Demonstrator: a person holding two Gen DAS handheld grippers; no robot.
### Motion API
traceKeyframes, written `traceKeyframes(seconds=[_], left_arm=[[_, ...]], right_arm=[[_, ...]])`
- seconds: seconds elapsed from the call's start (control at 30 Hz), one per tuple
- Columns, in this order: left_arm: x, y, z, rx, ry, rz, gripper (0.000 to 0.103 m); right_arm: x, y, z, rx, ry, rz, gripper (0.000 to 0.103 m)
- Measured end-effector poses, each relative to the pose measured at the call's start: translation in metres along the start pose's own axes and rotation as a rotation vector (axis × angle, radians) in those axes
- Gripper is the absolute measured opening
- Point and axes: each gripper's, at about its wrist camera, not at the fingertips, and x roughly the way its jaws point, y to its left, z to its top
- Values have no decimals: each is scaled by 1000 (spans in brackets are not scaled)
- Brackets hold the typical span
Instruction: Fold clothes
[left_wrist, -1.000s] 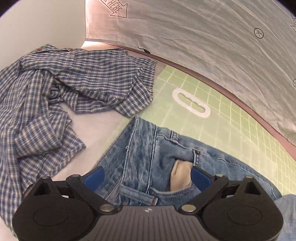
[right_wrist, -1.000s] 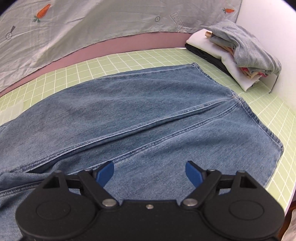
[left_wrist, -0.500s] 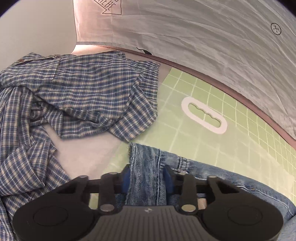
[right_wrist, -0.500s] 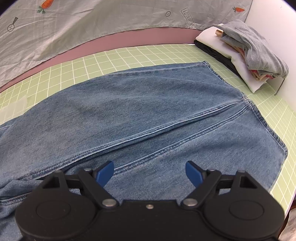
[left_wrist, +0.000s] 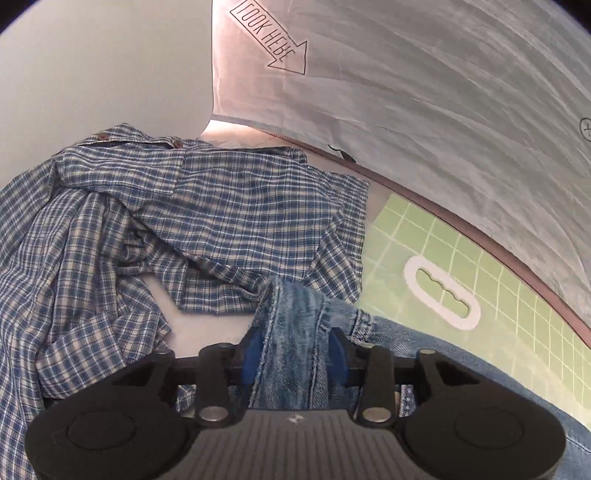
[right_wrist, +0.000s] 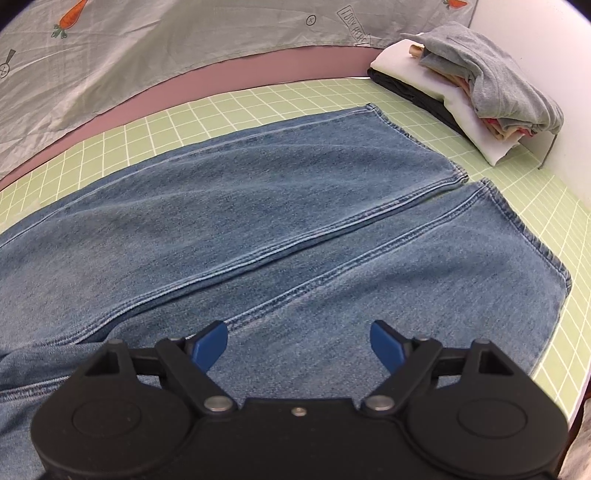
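Note:
Blue jeans (right_wrist: 295, 221) lie flat on the green grid mat (right_wrist: 258, 107), both legs stretched toward the far right. My right gripper (right_wrist: 298, 341) hovers open over the nearer leg, nothing between its blue pads. In the left wrist view a bunched fold of the jeans' waistband (left_wrist: 295, 314) stands up between the pads of my left gripper (left_wrist: 294, 350). Those jaws are opening, with the denim still pinched between them and raised off the mat.
A crumpled blue plaid shirt (left_wrist: 147, 229) lies just beyond and left of the left gripper. A white slotted handle shape (left_wrist: 441, 293) rests on the mat. A stack of folded clothes (right_wrist: 472, 85) sits at the far right corner. A grey printed sheet (right_wrist: 147, 48) hangs behind.
My left gripper went from wide open over the jeans' pocket to closed on the waistband, then lifted the fold toward the plaid shirt. The right gripper stayed open.

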Motion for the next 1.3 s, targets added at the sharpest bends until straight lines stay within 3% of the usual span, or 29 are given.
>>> traceKeyframes(seconds=[0.1, 0.27, 0.53, 0.73, 0.9, 1.1, 1.3], left_arm=[[-22, 1, -8, -6, -14, -28, 60], [-58, -12, -41, 111, -24, -24, 72], [-108, -42, -140, 188, 79, -73, 72], [-146, -71, -216, 283, 157, -91, 73], [-160, -77, -257, 277, 229, -47, 73], [-170, -74, -280, 255, 257, 7, 73], [-178, -88, -301, 367, 251, 70, 77]], right_arm=[[2, -4, 0, 15, -4, 14, 85], [4, -12, -5, 28, -7, 54, 85], [2, -45, -22, 74, 3, 122, 85], [4, -77, -35, -2, 7, 124, 85], [9, -109, -41, -31, 13, 144, 85], [19, -124, -42, -121, 48, 188, 87], [14, -130, -57, -223, 52, 244, 98]])
